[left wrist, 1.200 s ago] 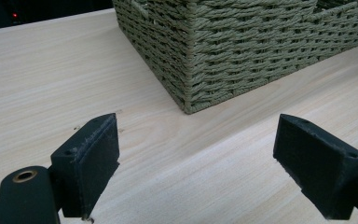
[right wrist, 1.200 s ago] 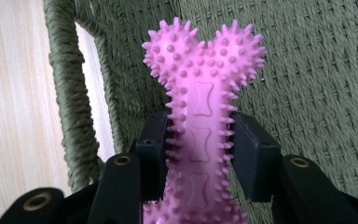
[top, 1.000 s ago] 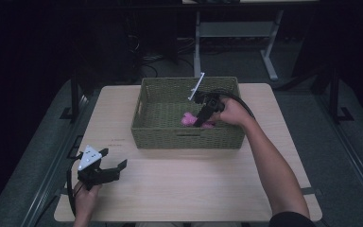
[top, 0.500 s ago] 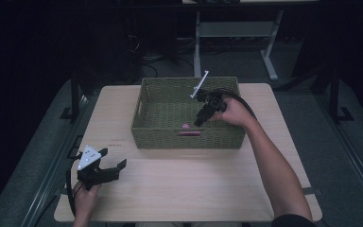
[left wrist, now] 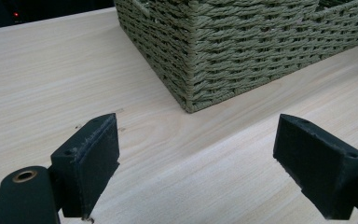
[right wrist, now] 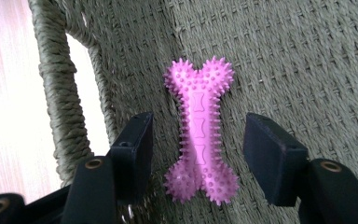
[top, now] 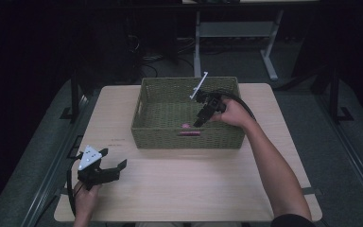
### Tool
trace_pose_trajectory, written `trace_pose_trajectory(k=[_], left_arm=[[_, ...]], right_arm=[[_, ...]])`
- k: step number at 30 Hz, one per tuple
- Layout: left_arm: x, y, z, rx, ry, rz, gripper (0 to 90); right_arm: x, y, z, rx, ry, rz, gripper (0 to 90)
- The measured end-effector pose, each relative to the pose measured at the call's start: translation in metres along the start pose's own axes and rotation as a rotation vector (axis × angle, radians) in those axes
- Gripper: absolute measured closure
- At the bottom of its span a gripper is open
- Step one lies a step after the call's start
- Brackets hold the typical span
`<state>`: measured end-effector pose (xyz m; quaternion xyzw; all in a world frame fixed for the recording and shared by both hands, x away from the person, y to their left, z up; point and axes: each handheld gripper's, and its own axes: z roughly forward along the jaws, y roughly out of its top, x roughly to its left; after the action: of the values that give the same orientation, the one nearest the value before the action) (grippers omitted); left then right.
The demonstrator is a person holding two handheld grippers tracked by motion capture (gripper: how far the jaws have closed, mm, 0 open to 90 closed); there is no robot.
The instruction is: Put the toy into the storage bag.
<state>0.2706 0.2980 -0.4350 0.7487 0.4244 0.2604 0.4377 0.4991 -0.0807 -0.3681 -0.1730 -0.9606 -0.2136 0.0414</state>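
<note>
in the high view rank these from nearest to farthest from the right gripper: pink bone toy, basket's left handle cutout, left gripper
1. pink bone toy: in the basket, just beside the right gripper, by the near wall.
2. basket's left handle cutout: across the basket, in its left wall.
3. left gripper: out on the table's near left corner.

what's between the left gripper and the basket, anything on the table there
Nothing. In the left gripper view, bare wooden table runs from the open left gripper up to the woven basket. The high view shows the same bare stretch.

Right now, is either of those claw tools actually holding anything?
No. The right gripper is open above the pink bone toy lying in the basket; the left gripper is open, empty.
</note>
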Motion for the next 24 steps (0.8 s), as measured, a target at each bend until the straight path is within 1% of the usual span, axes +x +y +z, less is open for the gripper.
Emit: trace_pose_trajectory(k=[6,8,11,24], left_arm=[[0.001,0.000,-0.001,-0.002,0.000,-0.007,13.9],[0.001,-0.001,-0.001,0.000,-0.003,0.000,13.8],[0.001,0.000,-0.001,-0.002,-0.004,-0.007,13.9],[0.001,0.000,-0.002,-0.001,-0.003,-0.004,13.9]], right_arm=[[0.003,0.001,-0.003,-0.010,-0.004,-0.002,39.7],[0.004,0.002,-0.004,-0.010,-0.006,0.000,39.3],[0.005,0.002,-0.006,-0.018,-0.006,-0.003,38.9],[0.008,0.000,-0.018,-0.034,-0.020,0.008,37.8]])
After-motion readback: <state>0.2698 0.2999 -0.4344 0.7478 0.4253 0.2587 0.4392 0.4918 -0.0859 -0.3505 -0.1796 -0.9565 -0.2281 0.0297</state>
